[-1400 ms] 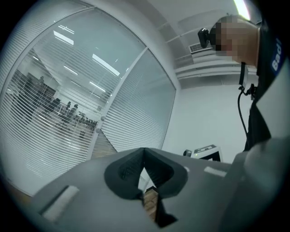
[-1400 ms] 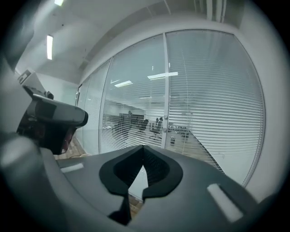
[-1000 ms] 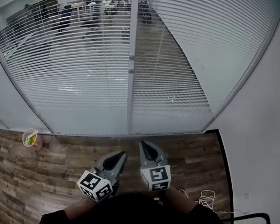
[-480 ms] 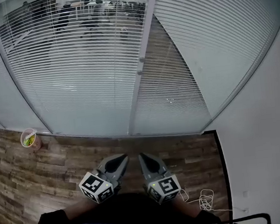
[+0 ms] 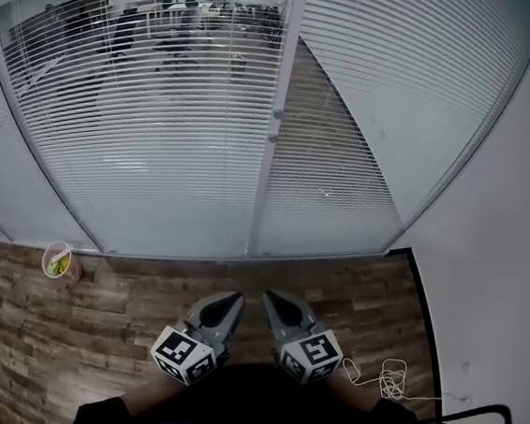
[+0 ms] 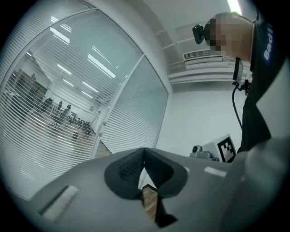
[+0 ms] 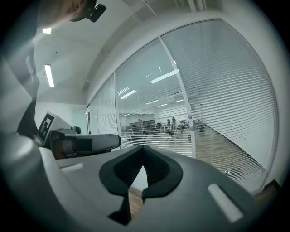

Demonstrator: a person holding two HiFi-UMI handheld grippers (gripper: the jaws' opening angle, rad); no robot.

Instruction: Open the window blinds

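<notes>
Two hand-held tools point level, side by side, at the lowered blinds (image 5: 174, 150) ahead: left gripper (image 5: 228, 303) and right gripper (image 5: 273, 299), both closed and empty. One cup (image 5: 59, 263) stands at the blinds' foot.

White horizontal window blinds (image 5: 147, 162) hang fully lowered. Slats left of the upright frame post (image 5: 273, 149) are tilted and partly see-through — those right of it nearly opaque.

Three views, all turned on your blinds (image 5: 173, 141)
Your head camera looks steeply down past the left claw (image 5: 220, 307) and right claw (image 5: 276, 301) to the floor (image 5: 87, 314); each claw camera sits close behind its jaws, looking level at those blinds.
</notes>
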